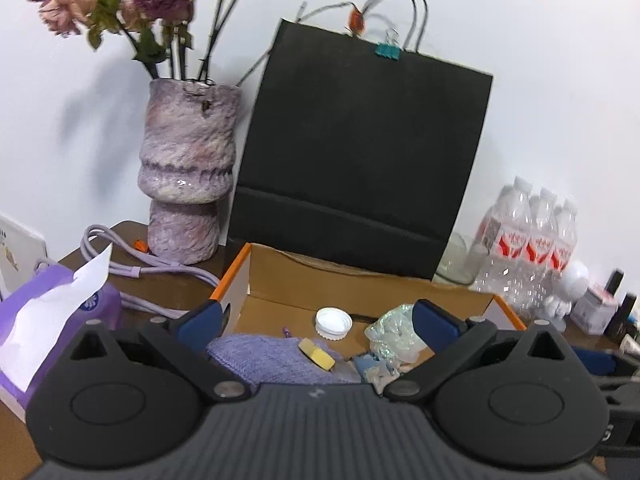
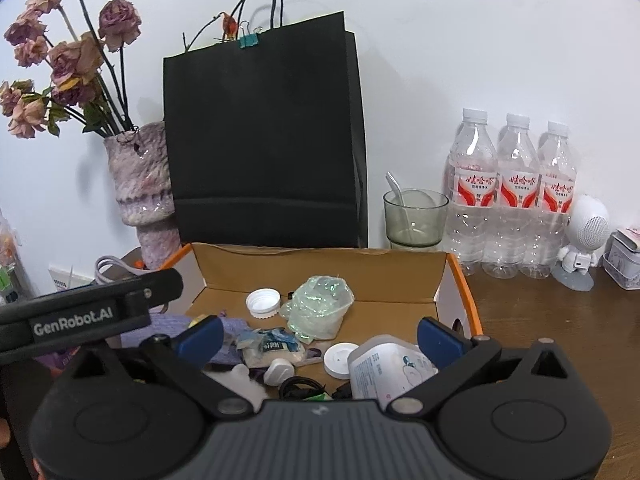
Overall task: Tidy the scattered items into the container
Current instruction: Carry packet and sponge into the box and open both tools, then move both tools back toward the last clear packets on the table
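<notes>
Left to right on the dark brown wooden bench (image 2: pixel 540 320): purple tissue box with a white tissue sticking up (image 1: pixel 52 320), coiled lilac cable (image 1: pixel 132 264), mottled purple-white ceramic vase (image 1: pixel 186 176) holding dried pink roses (image 1: pixel 100 0). Just right of the vase a tall black paper bag (image 1: pixel 360 152) with a teal binder clip (image 1: pixel 387 51) on its top edge, standing right behind the container.

Container is an open cardboard box with orange rim (image 2: pixel 464 280), centre of both views. Inside it: lilac knitted cloth (image 1: pixel 272 356) at left with a small yellow round piece (image 1: pixel 318 354) on it, white ribbed bottle cap (image 2: pixel 263 303), crumpled iridescent clear plastic wrap (image 2: pixel 320 308), blue-white crinkled sachet (image 2: pixel 272 346), flat white disc (image 2: pixel 340 360), white printed pouch (image 2: pixel 384 368), black cable loop (image 2: pixel 300 386) at the near edge.

Left claw (image 1: pixel 316 320) spread wide, empty, hovering over the box's left half above the cloth. Right claw (image 2: pixel 318 334) also spread wide, empty, over the box's near middle; pouch sits just beside its right finger, contact can't be told.

Right of the box: greenish glass cup with a white spoon (image 2: pixel 414 216), three clear water bottles with red labels (image 2: pixel 512 192) against the wall, white astronaut figurine (image 2: pixel 580 240), small grey tin (image 2: pixel 624 260).
</notes>
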### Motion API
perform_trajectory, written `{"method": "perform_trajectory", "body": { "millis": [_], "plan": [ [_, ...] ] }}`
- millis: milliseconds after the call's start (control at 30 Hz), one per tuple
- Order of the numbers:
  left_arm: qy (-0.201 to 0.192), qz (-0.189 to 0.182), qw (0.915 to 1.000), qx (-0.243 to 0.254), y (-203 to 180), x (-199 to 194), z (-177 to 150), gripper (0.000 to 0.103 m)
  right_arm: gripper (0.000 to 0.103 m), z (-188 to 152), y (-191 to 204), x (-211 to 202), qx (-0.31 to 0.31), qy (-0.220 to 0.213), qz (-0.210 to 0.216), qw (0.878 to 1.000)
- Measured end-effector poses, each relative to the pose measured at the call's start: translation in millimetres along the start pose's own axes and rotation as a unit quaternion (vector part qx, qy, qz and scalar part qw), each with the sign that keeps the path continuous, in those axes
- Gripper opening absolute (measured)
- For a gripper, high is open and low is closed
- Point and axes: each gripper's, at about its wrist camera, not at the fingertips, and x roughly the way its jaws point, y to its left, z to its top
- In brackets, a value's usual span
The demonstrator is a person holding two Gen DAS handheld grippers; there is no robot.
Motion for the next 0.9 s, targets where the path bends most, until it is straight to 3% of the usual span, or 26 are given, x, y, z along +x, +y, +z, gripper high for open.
{"method": "perform_trajectory", "body": {
  "millis": [133,467,900],
  "plan": [
    [-0.001,-0.002,0.9995,-0.03,4,-9,-3,0.103,0.103,-2,-1,-6,-0.008,0.002,-0.007,1.0],
    [0.015,0.006,0.9993,-0.033,11,-54,-14,0.103,0.103,-25,-9,-46,-0.012,0.012,-0.014,1.0],
    [0.018,-0.001,0.9998,0.009,21,-145,-48,0.103,0.103,-83,7,-137,0.002,-0.013,-0.006,1.0]
  ]
}}
